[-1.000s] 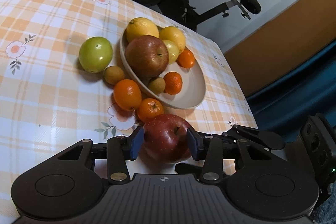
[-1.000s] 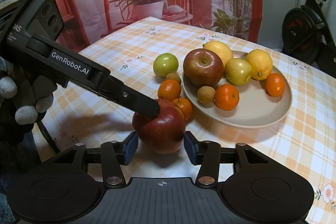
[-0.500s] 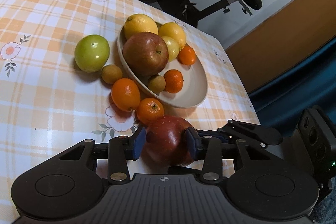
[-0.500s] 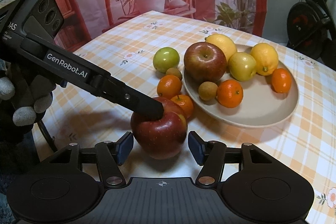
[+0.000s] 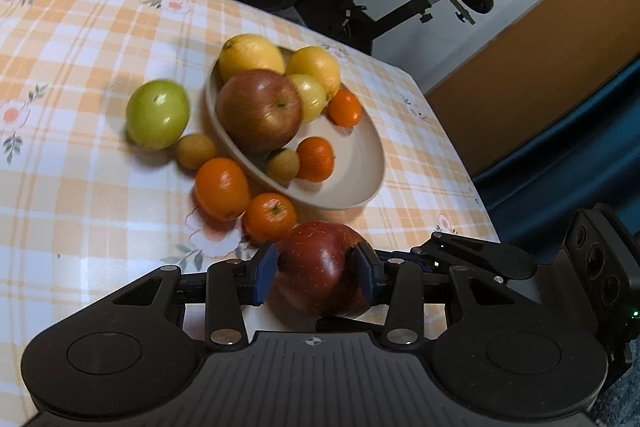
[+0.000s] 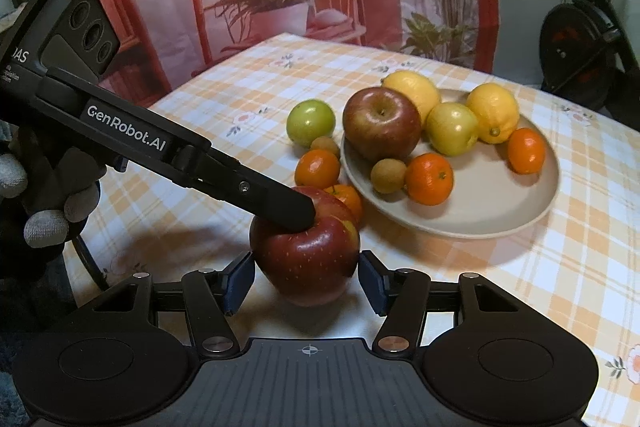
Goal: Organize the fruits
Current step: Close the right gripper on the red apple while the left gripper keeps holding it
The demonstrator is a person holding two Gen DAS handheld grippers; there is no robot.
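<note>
Right now the left gripper (image 5: 316, 273) is clamping the red apple (image 5: 320, 267) at lower centre, while the right gripper (image 6: 306, 281) is closing around it, pads not touching. Squeezing from both sides risks knocking it into the nearby mandarin (image 5: 270, 217).

The dark red apple (image 6: 306, 255) has a glossy, smooth skin flecked with pale dots. The round beige plate (image 6: 500, 203) looks matt and smooth, like glazed ceramic or plastic. The orange-and-white checked cloth on the table (image 6: 560, 275) shows a fine woven grain with a slight sheen. The left tool (image 5: 316, 273) and the right tool (image 6: 306, 281) are matt black plastic with a ribbed top, small shiny metal rivets and dull blue pads (image 6: 238, 283). The 2 yellow lemons (image 6: 492, 113) have dimpled skin.
</note>
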